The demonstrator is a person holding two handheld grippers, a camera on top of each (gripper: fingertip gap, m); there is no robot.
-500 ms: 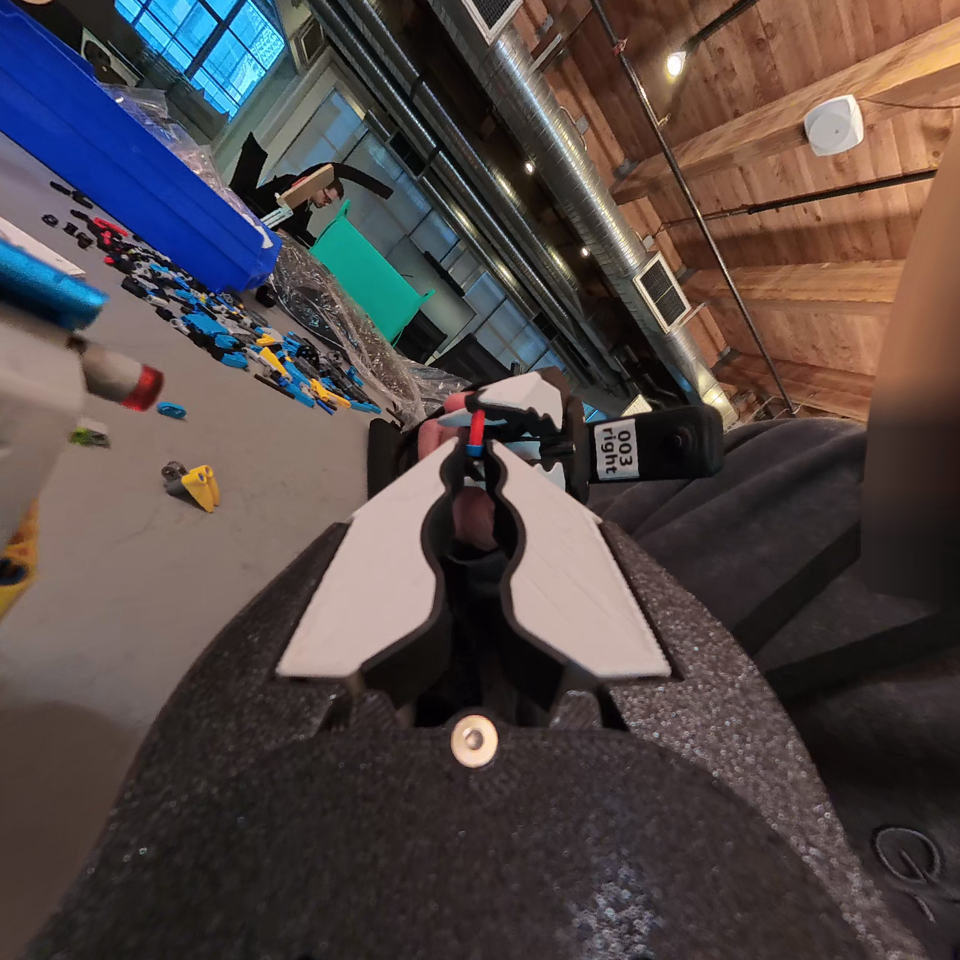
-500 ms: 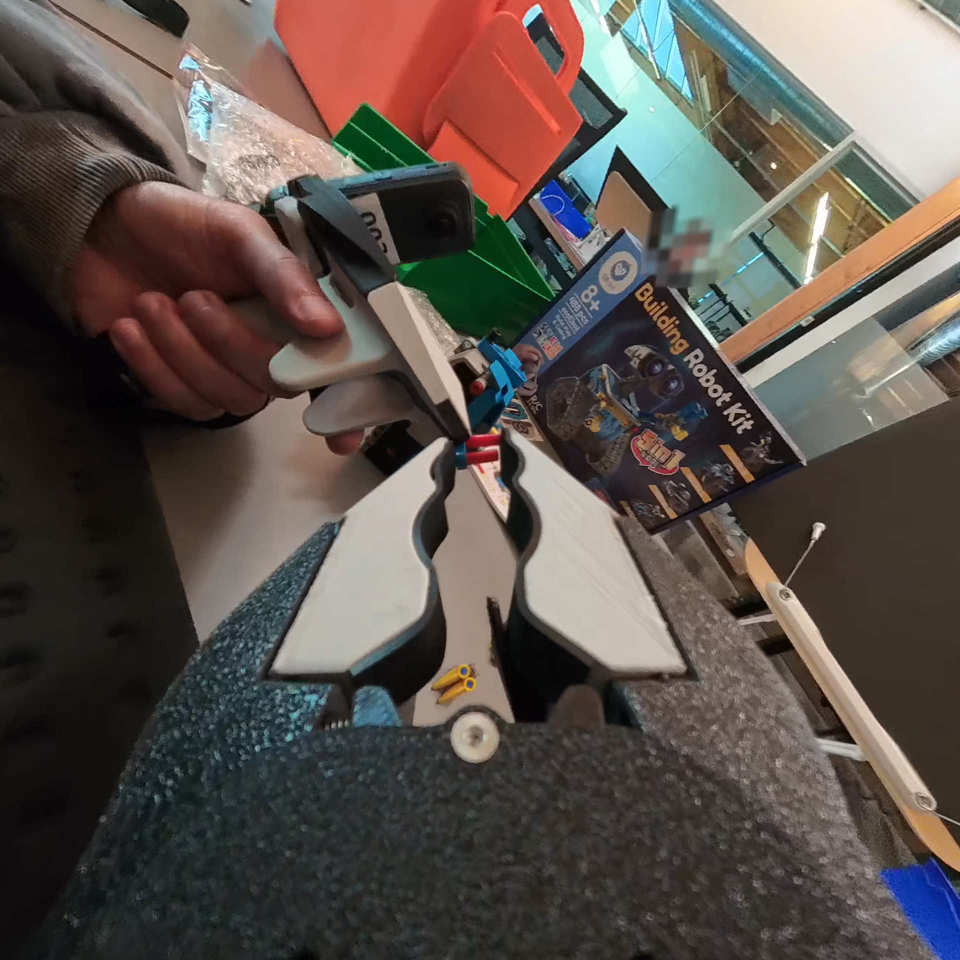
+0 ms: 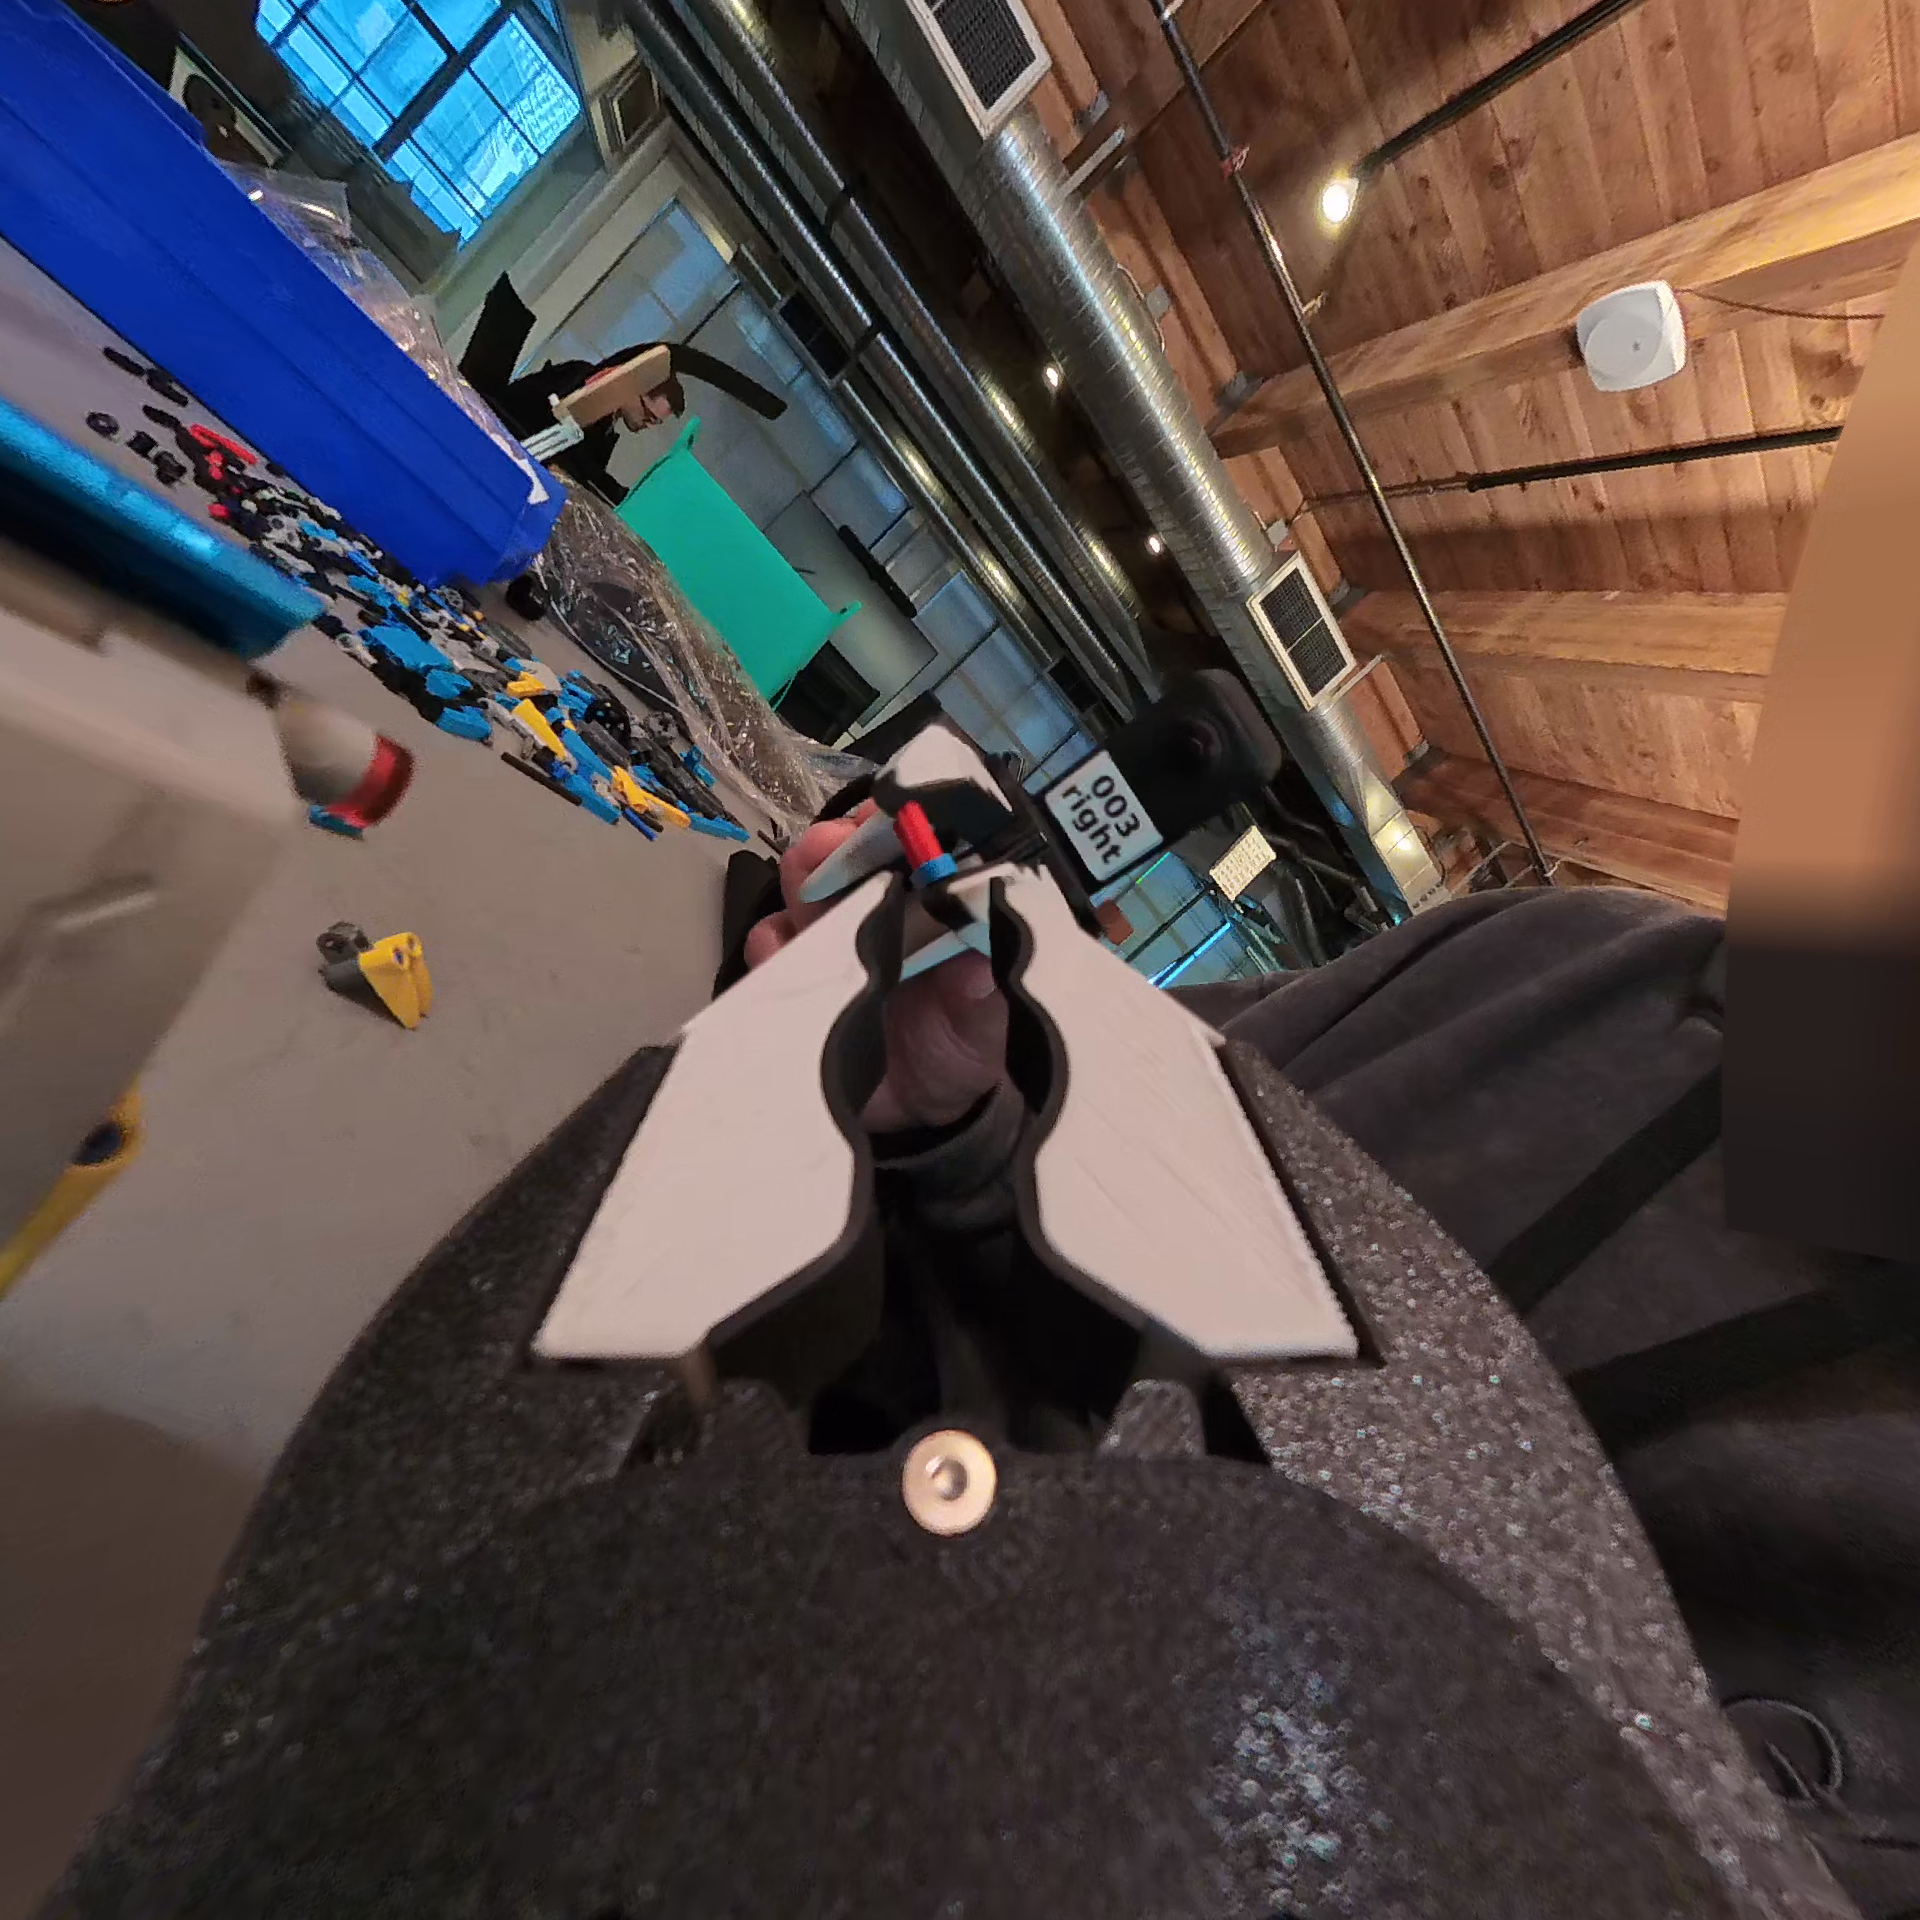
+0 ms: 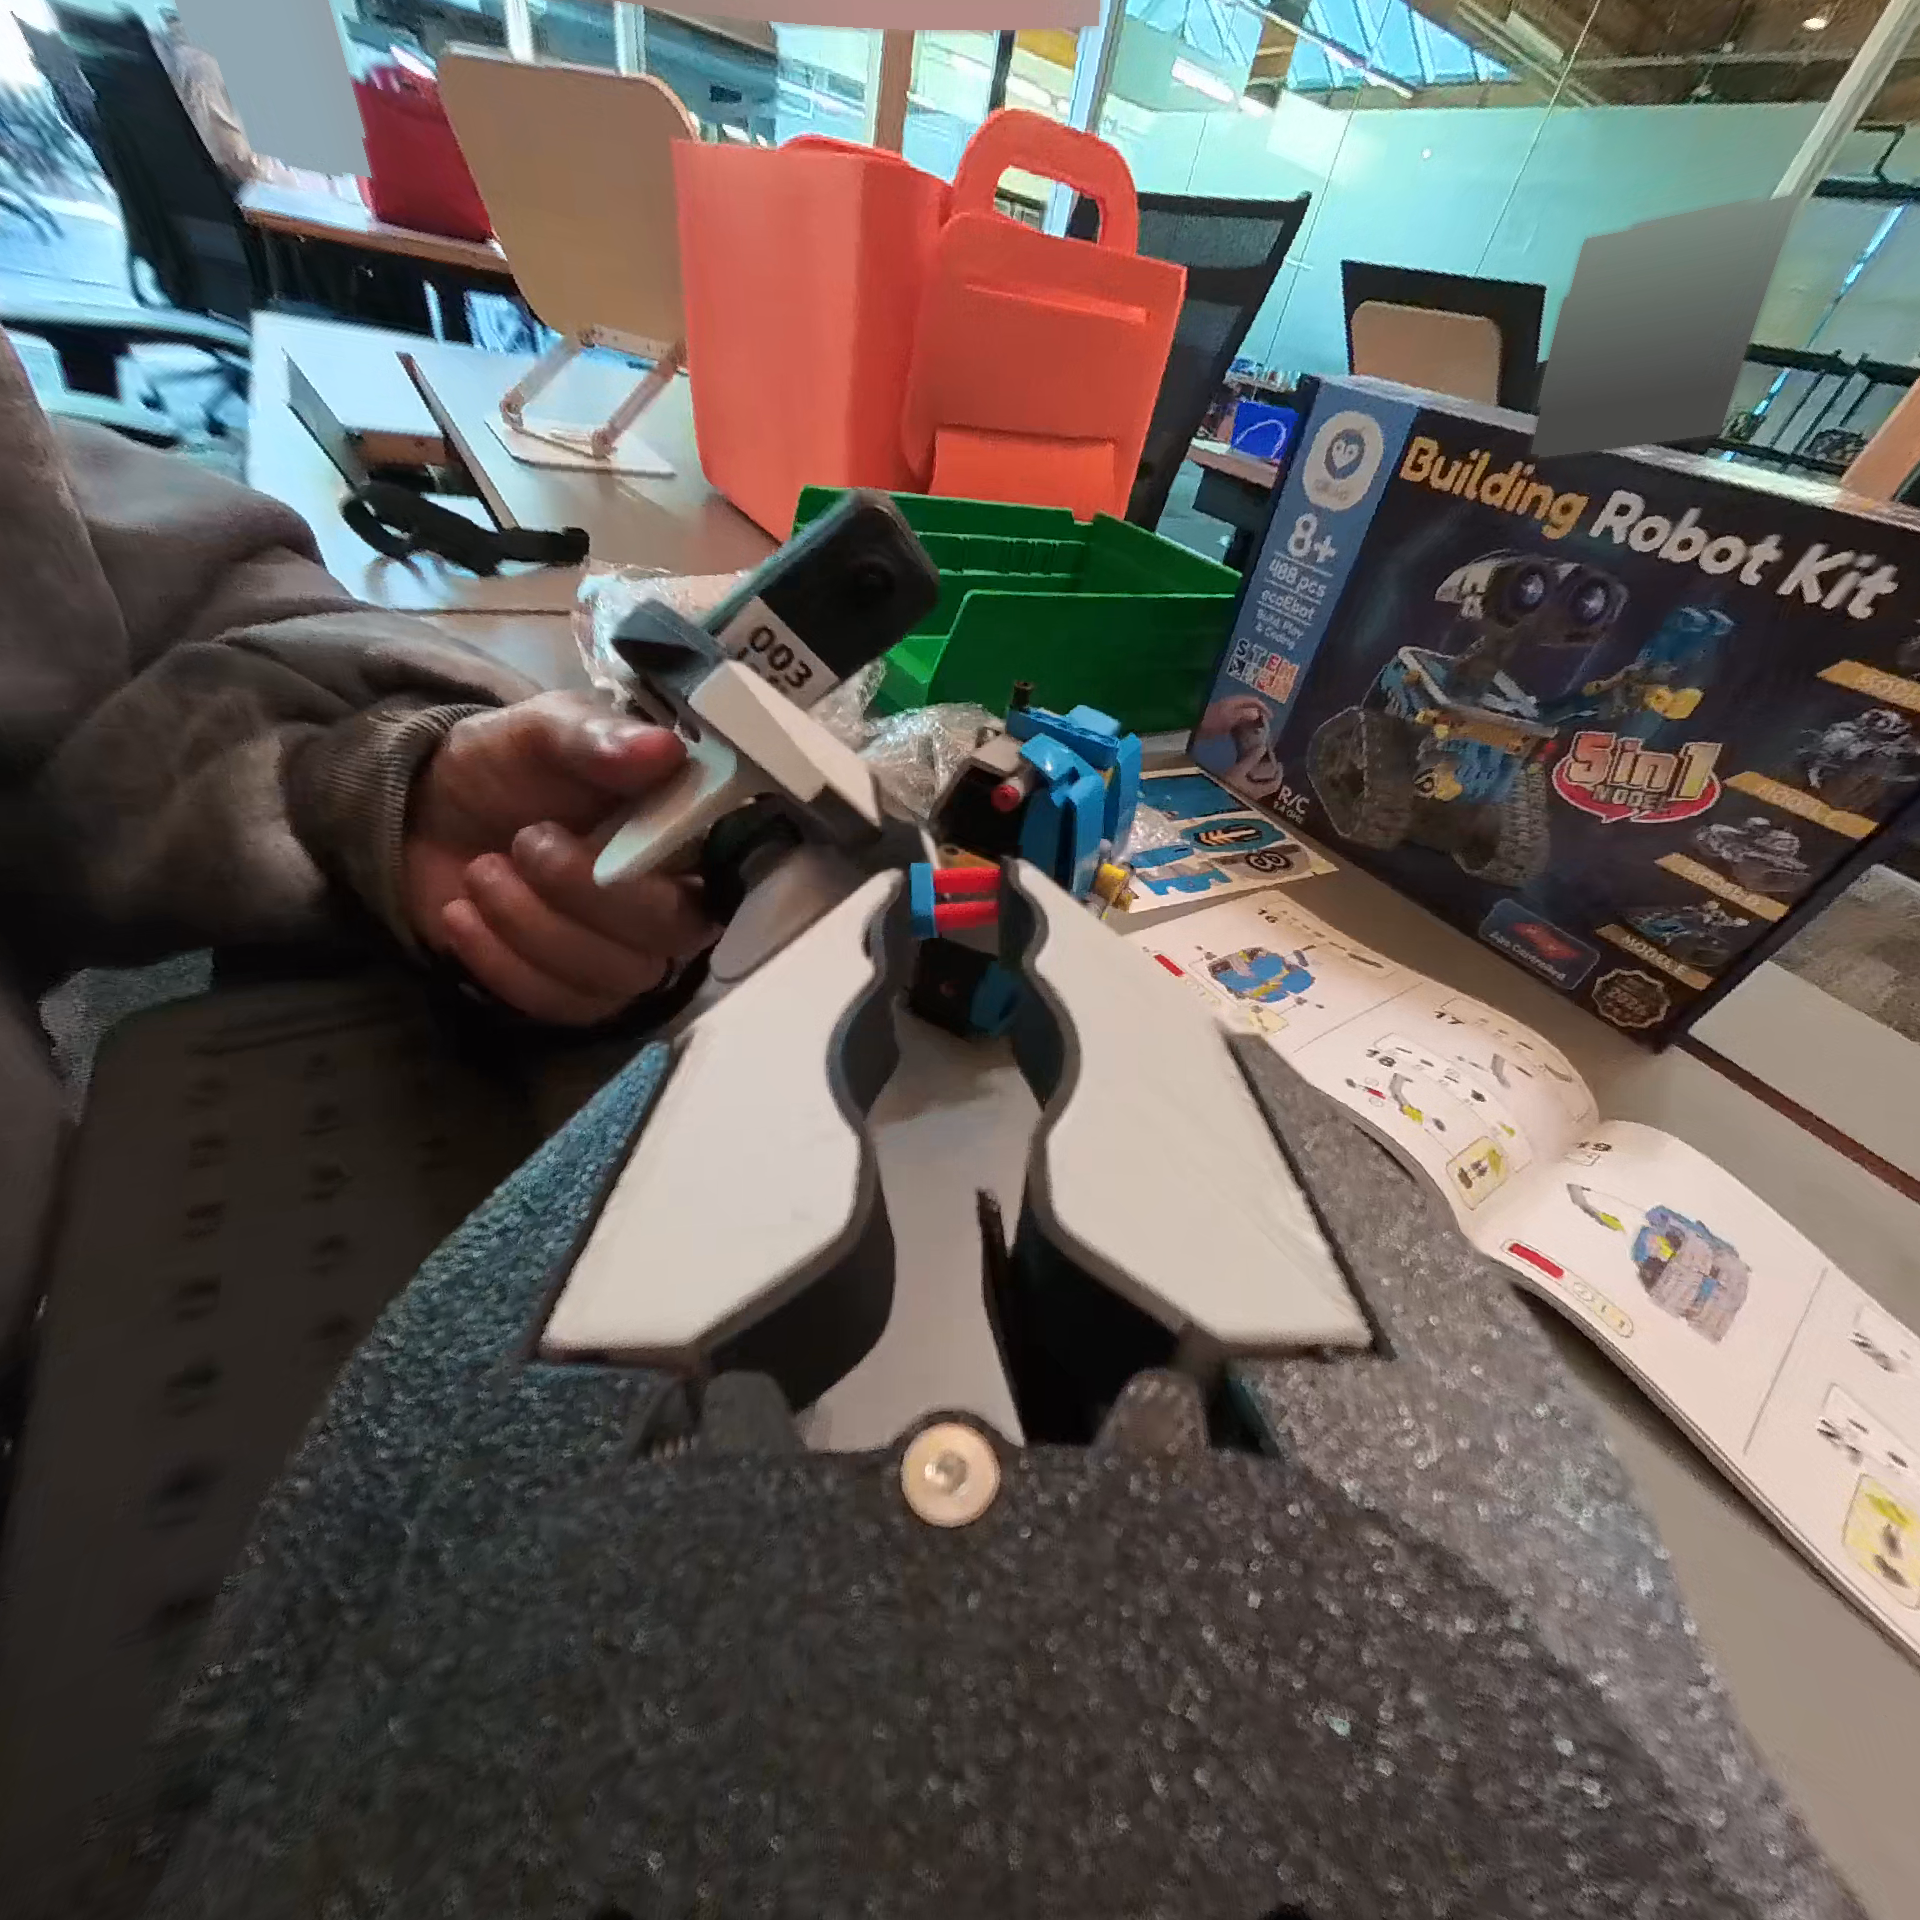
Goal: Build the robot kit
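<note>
Pinching: right gripper (image 4: 958, 902) clamps red-and-blue pin piece (image 4: 954, 900) | left gripper (image 3: 940, 883) seemingly nips it too | light, rigid; grip ends

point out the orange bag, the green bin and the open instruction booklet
orange bag (image 4: 831, 312), right wrist view, front panel
green bin (image 4: 1081, 634), right wrist view, near wall
instruction booklet (image 4: 1455, 1101), right wrist view, left page

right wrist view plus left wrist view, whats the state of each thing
right claw, shut on the peg piece
left claw, tips at the same piece, grip unclear
blue model, partly built
instruction booklet, open, lying flat
kit box, closed, standing upright
green bin, open top
loose bricks, scattered on the table
</note>
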